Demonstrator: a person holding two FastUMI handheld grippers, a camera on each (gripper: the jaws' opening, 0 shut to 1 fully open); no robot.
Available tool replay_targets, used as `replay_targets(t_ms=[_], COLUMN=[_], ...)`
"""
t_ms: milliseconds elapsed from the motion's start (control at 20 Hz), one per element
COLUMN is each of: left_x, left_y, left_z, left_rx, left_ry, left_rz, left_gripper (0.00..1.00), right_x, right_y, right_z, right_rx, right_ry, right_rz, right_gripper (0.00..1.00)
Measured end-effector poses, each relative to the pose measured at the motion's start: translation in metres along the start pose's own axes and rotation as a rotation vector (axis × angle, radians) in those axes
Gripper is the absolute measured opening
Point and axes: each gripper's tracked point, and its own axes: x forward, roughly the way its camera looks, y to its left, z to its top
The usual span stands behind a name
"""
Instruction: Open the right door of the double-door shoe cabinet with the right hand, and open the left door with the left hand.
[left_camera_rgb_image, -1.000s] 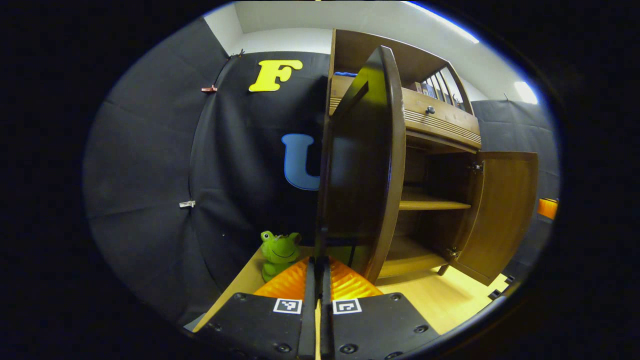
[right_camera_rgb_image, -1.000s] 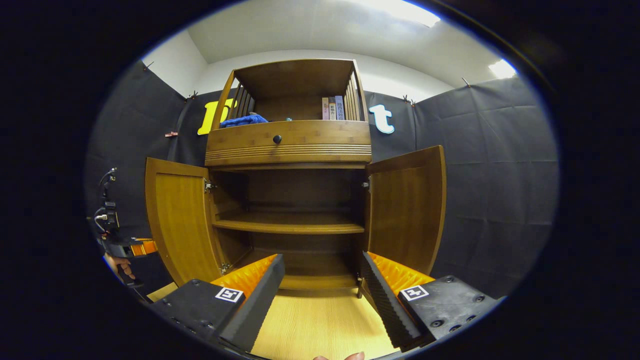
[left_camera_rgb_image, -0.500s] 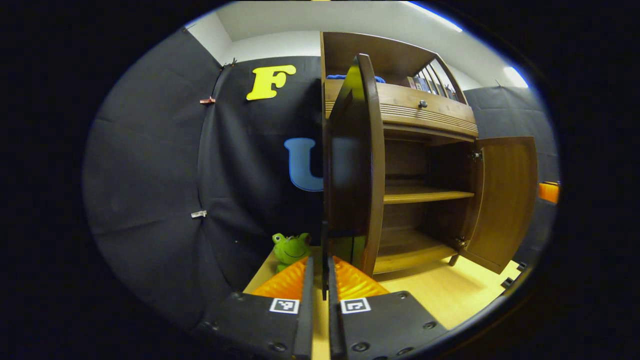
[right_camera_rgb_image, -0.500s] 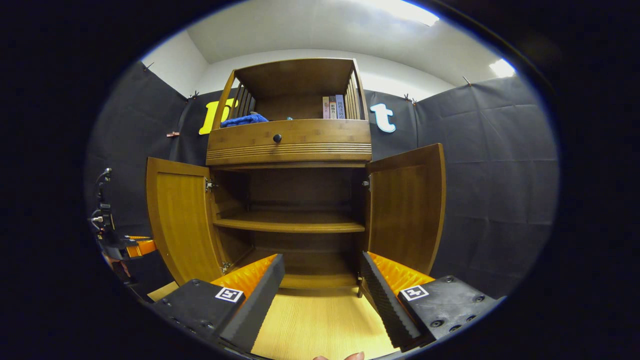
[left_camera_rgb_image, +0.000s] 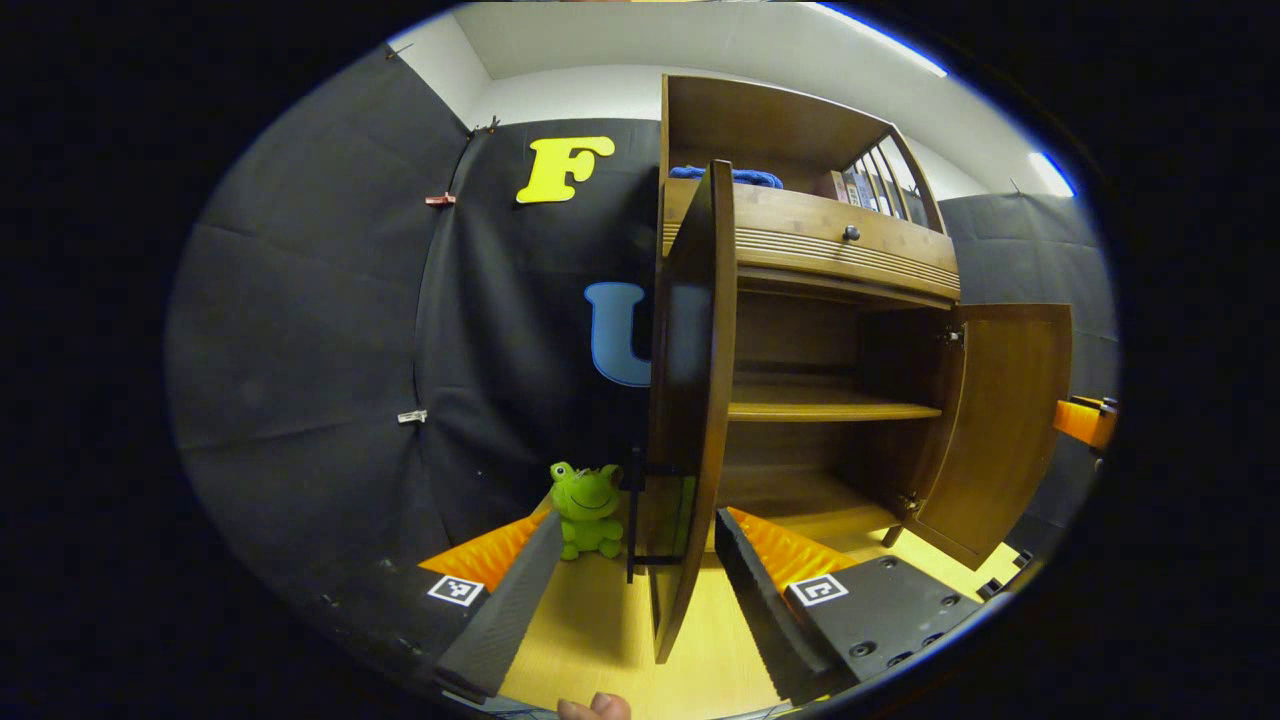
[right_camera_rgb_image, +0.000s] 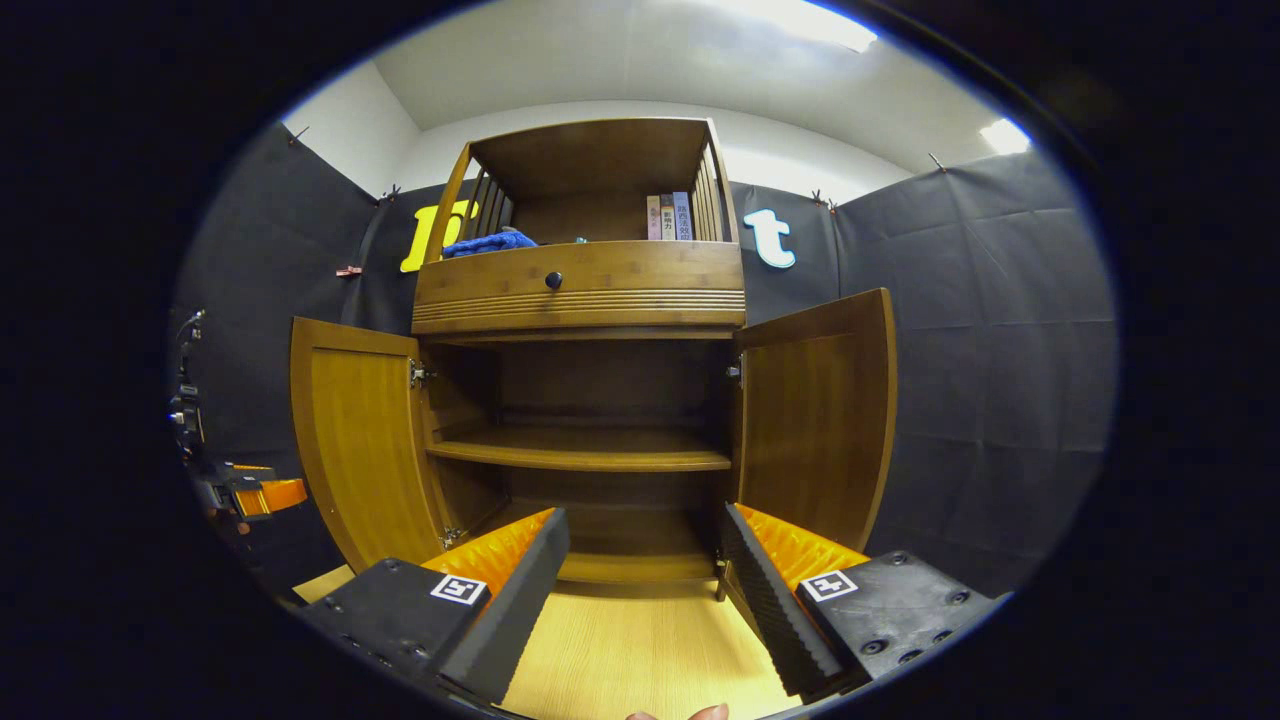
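Both doors are being left open — left tongs apart astride the left door. Right tongs apart, empty. A careless withdrawal risks the door being nudged shut.

Book spines carry print, too small to read; nothing else legible.

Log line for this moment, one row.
left gripper: open, at left door edge | right gripper: open, clear | right door: open | left door: open
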Motion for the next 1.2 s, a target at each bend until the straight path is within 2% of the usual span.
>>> replay_targets(t_ms=[150, 200, 350, 400, 500, 800, 1200], left_x=[-0.009, -0.01, -0.012, -0.012, -0.01, -0.009, -0.009], left_y=[-0.028, -0.04, -0.065, -0.071, -0.088, -0.113, -0.128], left_z=[0.009, 0.011, 0.019, 0.02, 0.016, 0.029, 0.037], left_rx=[0.013, 0.013, 0.039, 0.052, 0.062, 0.08, 0.069], left_ry=[-0.025, -0.032, -0.065, -0.073, -0.054, -0.069, -0.082], left_rz=[-0.033, -0.053, -0.064, -0.064, -0.084, -0.068, -0.058], left_gripper=[0.92, 0.95, 0.95, 0.95, 0.93, 0.96, 0.94], right_x=[0.0, 0.001, 0.001, 0.001, 0.002, 0.006, 0.007], right_y=[-0.006, -0.008, -0.011, -0.011, -0.01, 0.004, 0.014], right_z=[0.001, 0.001, -0.001, -0.003, -0.003, -0.001, -0.001], right_rx=[-0.004, -0.01, -0.021, -0.022, -0.019, -0.034, -0.043], right_ry=[-0.001, -0.001, 0.004, 0.007, 0.008, -0.003, -0.002], right_rz=[-0.014, -0.019, -0.024, -0.025, -0.022, 0.003, 0.035], right_gripper=[0.98, 0.98, 0.96, 1.0, 0.96, 0.98, 0.96])
